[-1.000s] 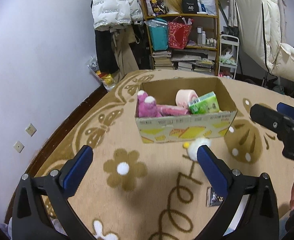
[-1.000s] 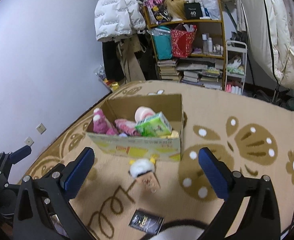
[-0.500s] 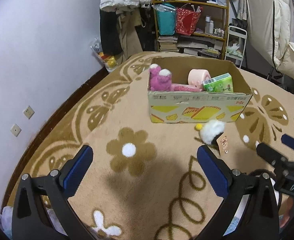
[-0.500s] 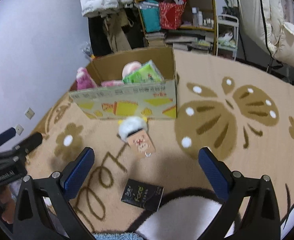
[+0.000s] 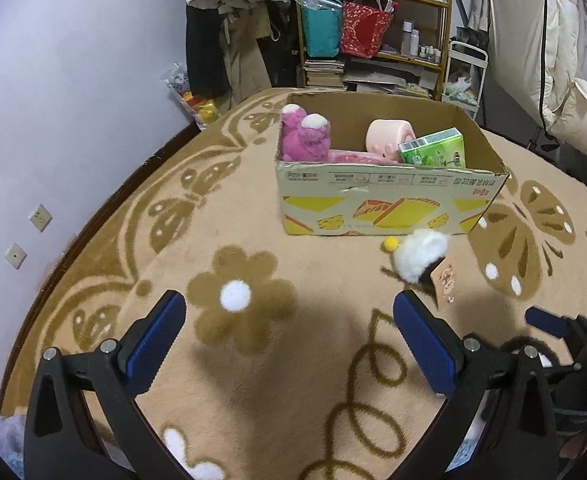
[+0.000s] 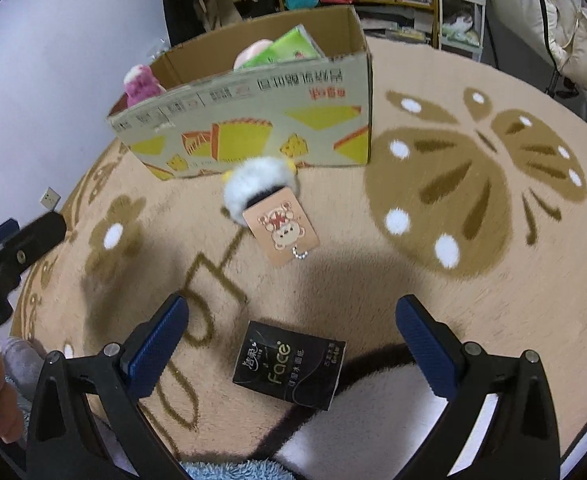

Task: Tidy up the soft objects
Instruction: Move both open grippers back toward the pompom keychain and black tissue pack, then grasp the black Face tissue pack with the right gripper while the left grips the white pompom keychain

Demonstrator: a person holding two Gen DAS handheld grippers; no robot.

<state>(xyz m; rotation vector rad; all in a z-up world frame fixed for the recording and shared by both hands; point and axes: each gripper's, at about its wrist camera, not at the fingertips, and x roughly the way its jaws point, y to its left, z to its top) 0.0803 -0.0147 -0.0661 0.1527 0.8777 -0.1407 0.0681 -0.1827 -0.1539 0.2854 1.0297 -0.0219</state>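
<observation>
Right wrist view showed me both my grippers, right (image 6: 291,334) and left (image 5: 289,330), spread wide and empty above the tan patterned carpet (image 6: 493,288), the fluffy white plush toy (image 6: 259,186) lying against the printed cardboard box (image 6: 253,120).

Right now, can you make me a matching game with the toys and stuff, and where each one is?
Things:
1. pink plush toy
2. green tissue pack
3. white fluffy toy
4. black tissue pack

Places:
A. on the rug, nearest the right gripper
B. right part of the cardboard box
C. on the rug, just in front of the box
D. left end of the box

Pairs: 1-D, 2-B, 3-C, 4-A
</observation>
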